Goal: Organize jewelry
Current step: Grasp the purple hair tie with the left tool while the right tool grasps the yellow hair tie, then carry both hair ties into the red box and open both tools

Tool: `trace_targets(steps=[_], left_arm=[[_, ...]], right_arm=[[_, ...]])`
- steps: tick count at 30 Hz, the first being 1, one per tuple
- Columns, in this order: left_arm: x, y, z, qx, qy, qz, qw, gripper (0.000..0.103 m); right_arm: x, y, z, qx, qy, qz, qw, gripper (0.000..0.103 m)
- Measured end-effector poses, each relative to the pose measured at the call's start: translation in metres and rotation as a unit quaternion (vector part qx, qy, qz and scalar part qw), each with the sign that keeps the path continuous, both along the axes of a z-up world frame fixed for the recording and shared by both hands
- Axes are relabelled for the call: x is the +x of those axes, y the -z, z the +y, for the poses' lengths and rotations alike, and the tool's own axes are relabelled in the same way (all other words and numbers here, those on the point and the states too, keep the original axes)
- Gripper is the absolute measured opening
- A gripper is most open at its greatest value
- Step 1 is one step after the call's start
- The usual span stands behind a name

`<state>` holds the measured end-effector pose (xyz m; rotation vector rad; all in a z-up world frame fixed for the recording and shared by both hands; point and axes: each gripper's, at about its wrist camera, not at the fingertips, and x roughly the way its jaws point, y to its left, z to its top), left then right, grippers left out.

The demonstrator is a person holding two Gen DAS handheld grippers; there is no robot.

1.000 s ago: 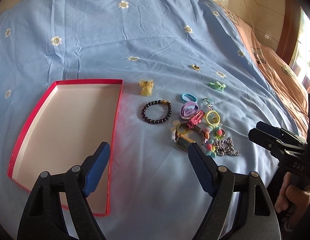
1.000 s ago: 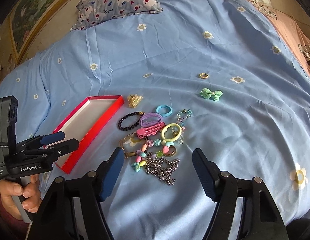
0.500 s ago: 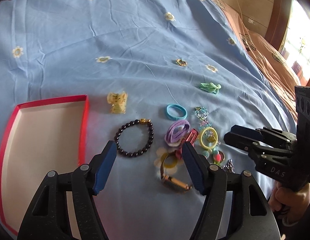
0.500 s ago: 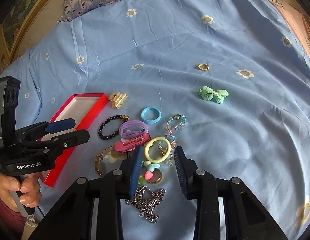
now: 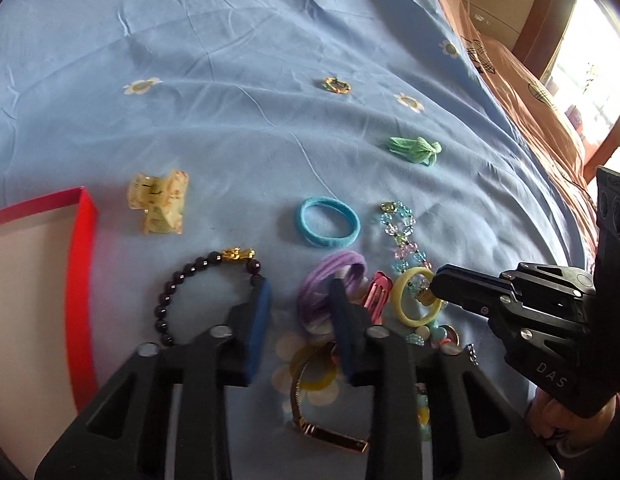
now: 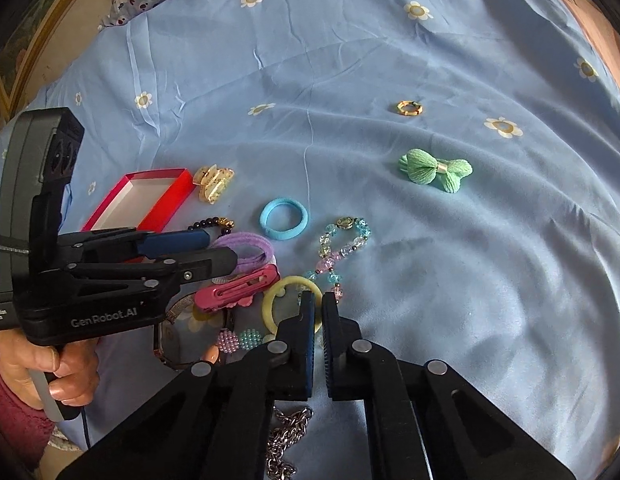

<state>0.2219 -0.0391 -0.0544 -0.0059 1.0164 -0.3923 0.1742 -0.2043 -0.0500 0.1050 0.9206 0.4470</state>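
Your left gripper [image 5: 298,300] sits low, fingers parted partway with a clear gap between the blue pads [image 5: 258,320]. Your right gripper [image 6: 317,300] has its fingers nearly together, only a thin slit between. Your left hand [image 6: 50,372] wraps the handle, thumb forward.

hair clip [image 5: 160,202] just right of box [image 5: 81,264], bracelet [image 5: 198,284] before it, bow [image 5: 415,149] far right
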Motion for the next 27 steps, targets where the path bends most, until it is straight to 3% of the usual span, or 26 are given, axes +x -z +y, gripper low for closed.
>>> trace_targets(steps=[1, 2, 12, 27], left_arm=[[0.0, 0.0, 0.0, -0.004, 0.005, 0.0, 1.0, 0.007], [-0.002, -0.001, -0.001, -0.005, 0.008, -0.003, 1.0, 0.006], [-0.023, -0.029, 0.018, -0.026, -0.012, -0.036, 0.9989, 0.006], [-0.069, -0.048, 0.099, -0.058, -0.115, -0.059, 0.9899, 0.005]], right_arm=[[-0.001, -0.001, -0.001, 0.001, 0.001, 0.0, 1.0, 0.002], [-0.001, -0.001, -0.001, 0.004, 0.002, -0.001, 1.0, 0.002], [-0.009, -0.024, -0.004, 0.031, 0.001, -0.023, 0.999, 0.001], [-0.016, -0.05, 0.046, 0.053, -0.047, -0.041, 0.997, 0.001]])
